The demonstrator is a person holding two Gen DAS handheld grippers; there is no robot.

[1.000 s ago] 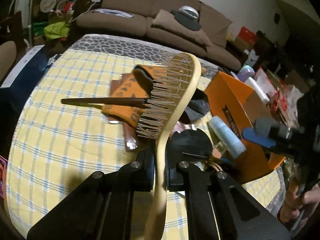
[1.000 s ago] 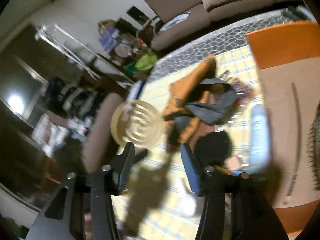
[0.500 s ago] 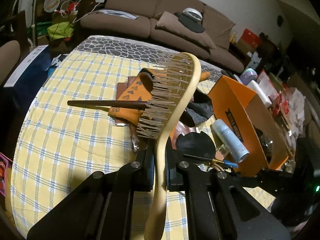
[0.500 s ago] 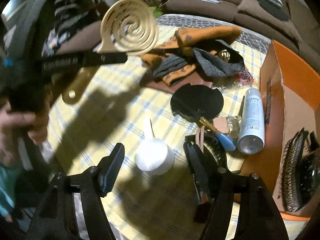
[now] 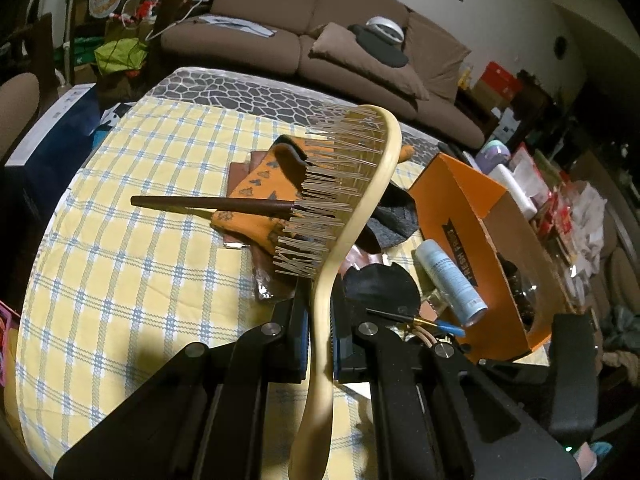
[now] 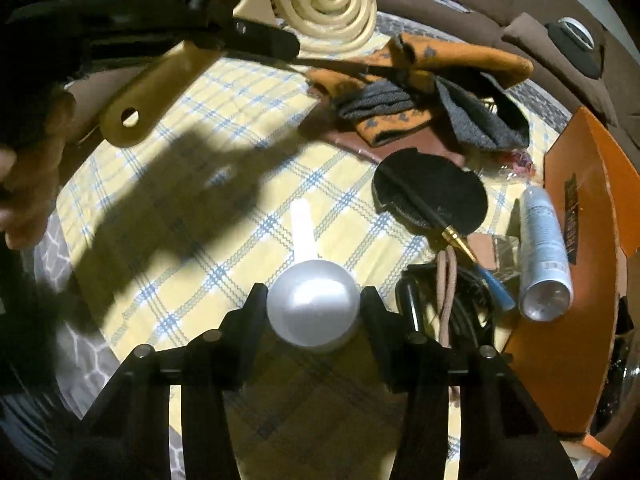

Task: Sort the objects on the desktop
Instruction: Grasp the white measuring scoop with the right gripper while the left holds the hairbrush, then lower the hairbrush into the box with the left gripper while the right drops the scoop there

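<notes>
Left gripper [image 5: 320,332] clamps cream bristled hairbrush [image 5: 352,204] | right gripper [image 6: 313,312] straddles glossy white scoop [image 6: 312,308]

right gripper [image 6: 314,300] lowered, fingers now flanking white scoop [image 6: 313,307] (unclamped)

Your left side of the surface [image 5: 120,280] lies bare; to your right, the orange box [image 6: 580,280], spray can [image 6: 544,240] and black disc [image 6: 430,192] crowd together, blocking passage.
</notes>
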